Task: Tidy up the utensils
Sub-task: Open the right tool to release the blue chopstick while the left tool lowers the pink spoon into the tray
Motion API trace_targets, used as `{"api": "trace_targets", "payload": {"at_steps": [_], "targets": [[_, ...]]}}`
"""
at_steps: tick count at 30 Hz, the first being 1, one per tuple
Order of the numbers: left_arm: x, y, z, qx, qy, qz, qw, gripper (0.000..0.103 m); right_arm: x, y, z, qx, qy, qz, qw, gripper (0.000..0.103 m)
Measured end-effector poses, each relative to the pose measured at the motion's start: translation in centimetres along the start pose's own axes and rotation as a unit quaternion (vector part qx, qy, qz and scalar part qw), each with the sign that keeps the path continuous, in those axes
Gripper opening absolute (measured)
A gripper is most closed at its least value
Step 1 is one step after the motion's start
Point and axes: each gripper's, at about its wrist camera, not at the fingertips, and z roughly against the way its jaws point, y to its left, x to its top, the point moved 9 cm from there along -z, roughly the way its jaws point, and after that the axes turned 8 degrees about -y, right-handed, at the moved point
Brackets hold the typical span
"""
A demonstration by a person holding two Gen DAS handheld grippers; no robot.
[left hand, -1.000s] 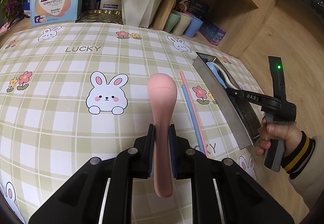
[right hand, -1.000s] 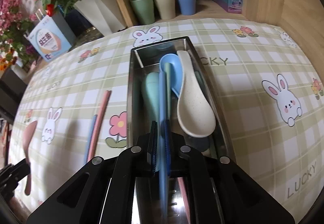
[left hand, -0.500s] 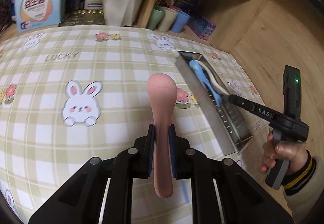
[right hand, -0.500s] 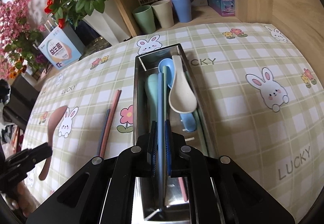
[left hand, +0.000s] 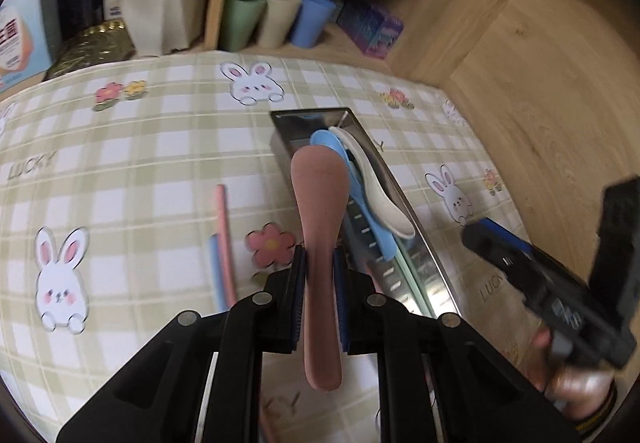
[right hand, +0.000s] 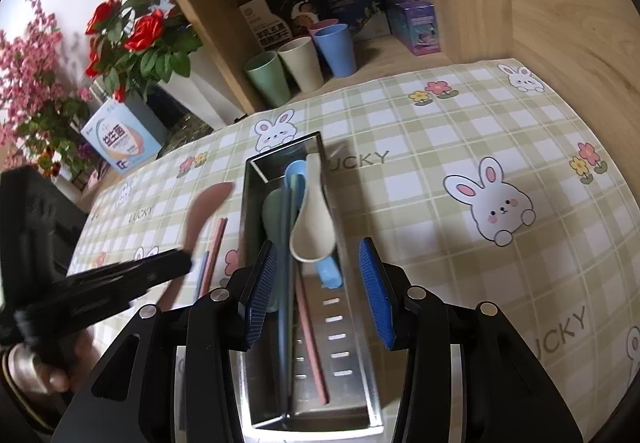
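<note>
Your right tongs [right hand: 320, 291] had just opened, leaving the blue chopstick [right hand: 285, 283] in the steel tray [right hand: 360, 395] (one stored); your left tongs [left hand: 320, 299] gripped the pink spoon [left hand: 320, 203] above the tray's near edge.

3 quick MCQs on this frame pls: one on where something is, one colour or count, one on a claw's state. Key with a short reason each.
1. Where is the white spoon?
A. in the metal tray
B. on the tablecloth
C. on the shelf

2. How many cups stand in a row at the front of the shelf?
A. one
B. three
C. five

3. What is the left claw doing?
A. open and empty
B. shut on the pink spoon
C. shut on a chopstick

Key: 1 A, it lies inside the tray walls. 2 B, green, beige and blue side by side. 3 B, both pads press the pink handle.
</note>
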Motion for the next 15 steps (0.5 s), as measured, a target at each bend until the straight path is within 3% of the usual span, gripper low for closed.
{"api": "trace_targets", "payload": {"at_steps": [8,15], "targets": [[2.2,-1.6,-4.2,0.008,0.039,0.011,0.9991,0.013,0.1,-2.4,-0.1,-0.001,-0.005,-0.027,1.000,0.042],[2.8,-2.0,-6.1,0.026,0.047,0.004,0.9985,0.014,-0.1,-3.2,-0.3,-0.001,-0.005,-0.038,0.999,0.042]]}}
